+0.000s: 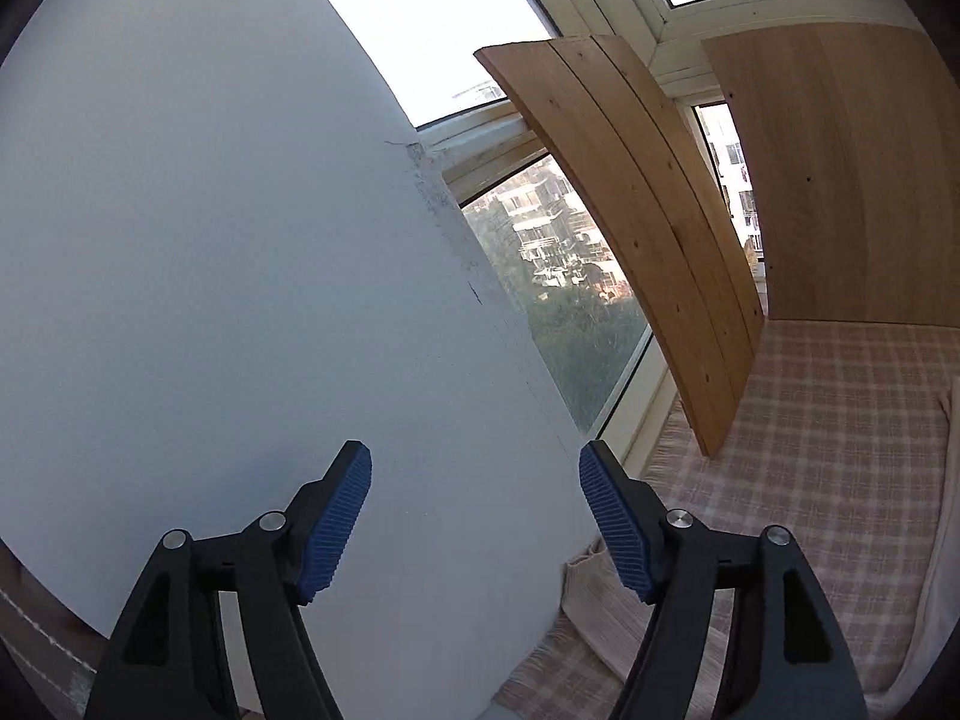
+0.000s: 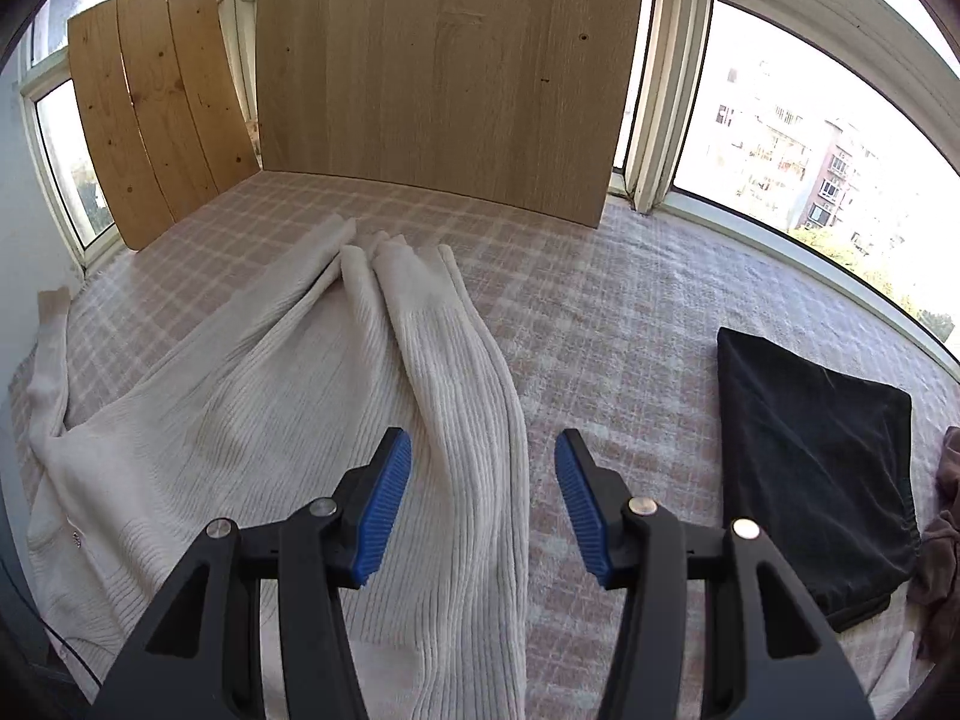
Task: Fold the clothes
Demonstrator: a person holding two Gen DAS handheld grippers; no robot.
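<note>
Both grippers gaping empty: right gripper (image 2: 483, 468) hovering over cream sweater (image 2: 252, 420) rumpled along bed's (image 2: 630, 300) left edge, left gripper (image 1: 474, 480) facing wall (image 1: 210, 240).

Left gripper (image 1: 474, 468): jaws spread wide, nothing between the blue pads, aimed at the white wall (image 1: 210, 270). Right gripper (image 2: 483, 456): jaws also wide apart, empty, pointing away from that wall.
</note>
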